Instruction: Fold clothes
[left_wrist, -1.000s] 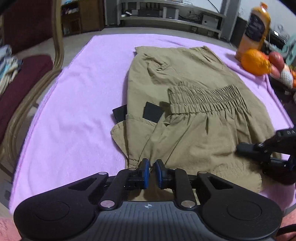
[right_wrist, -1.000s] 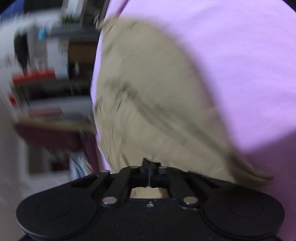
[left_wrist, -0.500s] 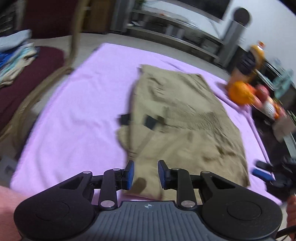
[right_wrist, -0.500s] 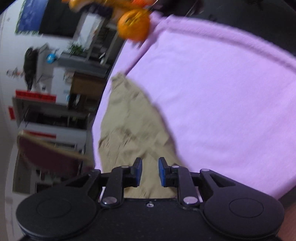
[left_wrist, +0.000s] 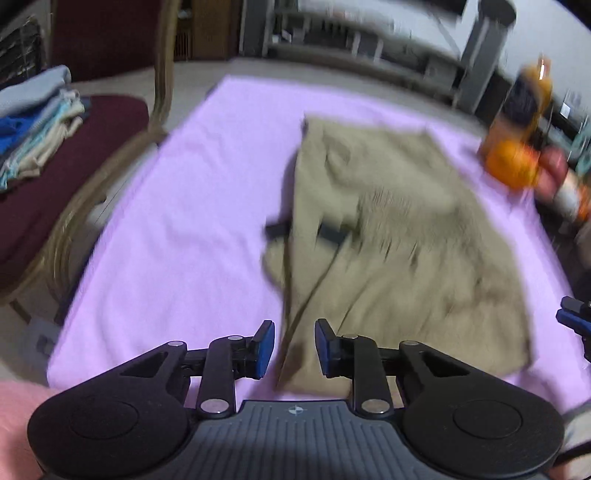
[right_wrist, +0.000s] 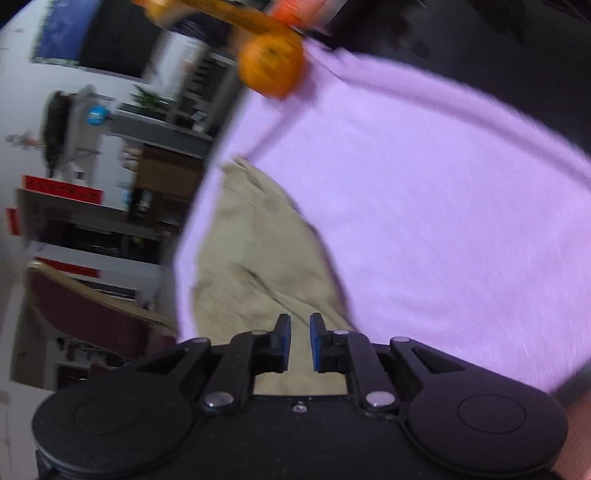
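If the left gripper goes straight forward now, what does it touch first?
Probably the near edge of the khaki garment, which lies just ahead of the open left gripper on the purple cloth; depth is unclear.

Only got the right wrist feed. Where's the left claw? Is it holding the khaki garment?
Observer: No. The left claw is open and empty, hovering at the near edge of the khaki garment.
Operator: Any finished pieces around?
Observer: Yes, a folded pile sits on the red chair seat, left of the purple cloth.
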